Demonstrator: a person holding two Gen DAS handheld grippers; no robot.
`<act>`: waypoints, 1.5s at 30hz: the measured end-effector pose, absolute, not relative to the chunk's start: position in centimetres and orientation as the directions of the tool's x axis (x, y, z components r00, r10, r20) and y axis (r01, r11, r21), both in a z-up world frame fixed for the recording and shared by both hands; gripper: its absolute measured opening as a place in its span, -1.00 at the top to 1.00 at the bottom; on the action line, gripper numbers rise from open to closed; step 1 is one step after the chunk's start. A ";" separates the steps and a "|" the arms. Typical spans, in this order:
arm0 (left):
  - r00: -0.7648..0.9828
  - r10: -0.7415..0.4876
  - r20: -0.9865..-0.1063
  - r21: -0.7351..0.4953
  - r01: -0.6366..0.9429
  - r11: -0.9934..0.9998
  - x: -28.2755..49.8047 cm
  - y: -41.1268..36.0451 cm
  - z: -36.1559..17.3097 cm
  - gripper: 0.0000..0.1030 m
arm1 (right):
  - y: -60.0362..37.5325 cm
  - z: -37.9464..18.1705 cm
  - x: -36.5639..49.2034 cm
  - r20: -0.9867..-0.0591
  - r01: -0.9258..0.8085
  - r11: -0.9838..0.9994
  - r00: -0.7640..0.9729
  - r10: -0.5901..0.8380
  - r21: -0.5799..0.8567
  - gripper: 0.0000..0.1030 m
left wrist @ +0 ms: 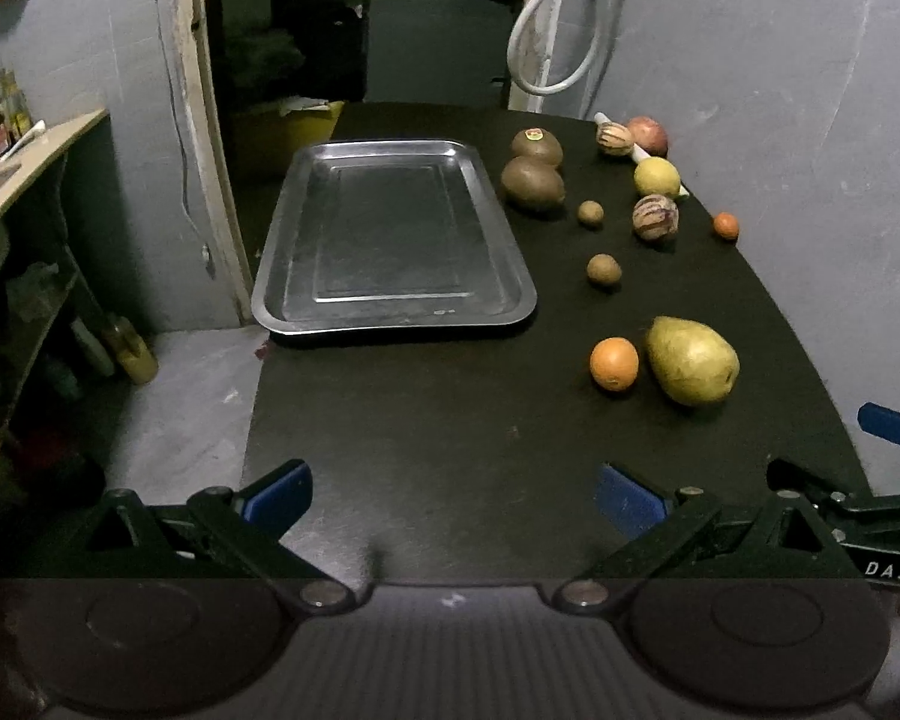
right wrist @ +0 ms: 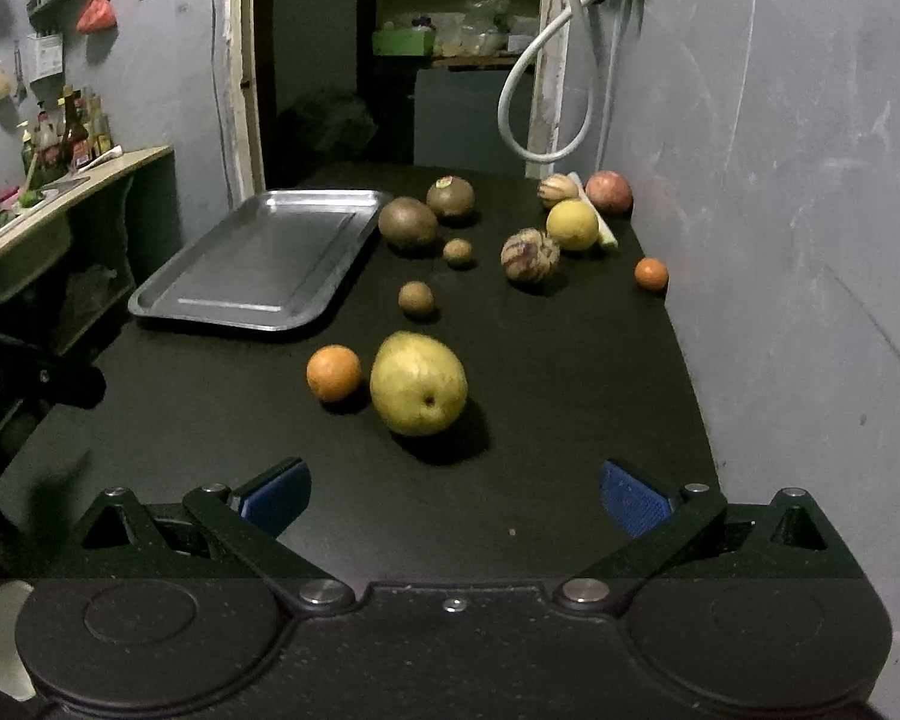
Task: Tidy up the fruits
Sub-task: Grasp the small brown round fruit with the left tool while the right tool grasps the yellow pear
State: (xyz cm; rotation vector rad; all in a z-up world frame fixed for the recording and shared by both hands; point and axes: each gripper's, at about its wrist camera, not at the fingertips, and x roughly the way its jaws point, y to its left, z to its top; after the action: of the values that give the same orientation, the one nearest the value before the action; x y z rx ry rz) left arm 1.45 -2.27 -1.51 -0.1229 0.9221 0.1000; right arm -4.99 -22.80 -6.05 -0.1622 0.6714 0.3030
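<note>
An empty metal tray (left wrist: 390, 312) (right wrist: 168, 306) lies on the left of a black table (left wrist: 450, 420). Fruits lie to its right: a yellow pear (left wrist: 693, 369) (right wrist: 419, 383), an orange (left wrist: 614, 363) (right wrist: 333, 372), two kiwis (left wrist: 533, 183) (right wrist: 408, 222), two small brown fruits (left wrist: 603, 269) (right wrist: 416, 299), two striped melons (left wrist: 655, 216) (right wrist: 530, 255), a lemon (left wrist: 656, 177) (right wrist: 572, 225), a red apple (left wrist: 648, 135) (right wrist: 608, 192) and a small tangerine (left wrist: 726, 225) (right wrist: 651, 273). My left gripper (left wrist: 453, 501) is open and empty above the near table edge. My right gripper (right wrist: 456, 498) is open and empty, just short of the pear.
A grey wall (right wrist: 810, 240) runs along the table's right edge. A counter with bottles (right wrist: 72, 138) stands at the left, across a gap of floor (left wrist: 180, 408). A white hose (left wrist: 546, 30) hangs behind the table. The right gripper's finger (left wrist: 891, 426) shows at the left view's right edge.
</note>
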 end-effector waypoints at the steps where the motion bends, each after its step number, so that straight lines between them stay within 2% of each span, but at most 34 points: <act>1: 0.597 0.041 -0.801 -0.045 -0.129 0.991 1.4 -2.5 -1.6 -0.99 | -23.1 -6.2 -4.9 -0.639 -0.325 0.945 0.736 0.223 -0.045 -0.99; 7: 0.580 0.052 -0.813 0.037 -0.038 0.999 1.9 -3.9 -1.9 -0.99 | -24.4 -7.2 -4.9 -0.680 -0.296 0.955 0.706 0.199 -0.028 -0.99; 16: 0.590 0.000 -0.808 0.169 0.232 0.958 4.7 -6.0 -3.0 -0.99 | -25.1 -8.2 -4.5 -0.716 -0.230 0.972 0.686 0.130 -0.043 -0.99; 26: 0.559 -0.181 -0.809 0.135 0.477 0.869 10.1 -2.8 -3.6 -0.99 | -22.9 -8.4 -4.1 -0.719 -0.068 0.994 0.695 -0.012 -0.082 -0.99; 32: 0.546 -0.279 -0.790 0.127 0.591 0.797 15.1 -0.2 -3.0 -0.99 | -19.9 -8.3 -4.3 -0.691 0.050 0.993 0.714 -0.113 -0.111 -0.99; 37: 0.509 -0.374 -0.776 0.156 0.728 0.668 19.3 0.3 -2.7 -0.99 | -17.7 -7.8 -3.9 -0.704 -0.017 0.971 0.692 -0.160 -0.238 -0.99; 45: 0.434 -0.465 -0.771 0.137 0.827 0.545 23.4 -2.4 -4.6 -0.99 | -15.5 -7.5 -2.4 -0.738 -0.077 0.950 0.650 -0.182 -0.302 -0.99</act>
State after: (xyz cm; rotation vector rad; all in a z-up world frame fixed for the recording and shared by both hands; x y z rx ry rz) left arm 23.43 -2.38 -4.56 0.5532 0.7482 -0.8574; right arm -2.40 -15.46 -7.53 -0.3214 0.8649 -0.0611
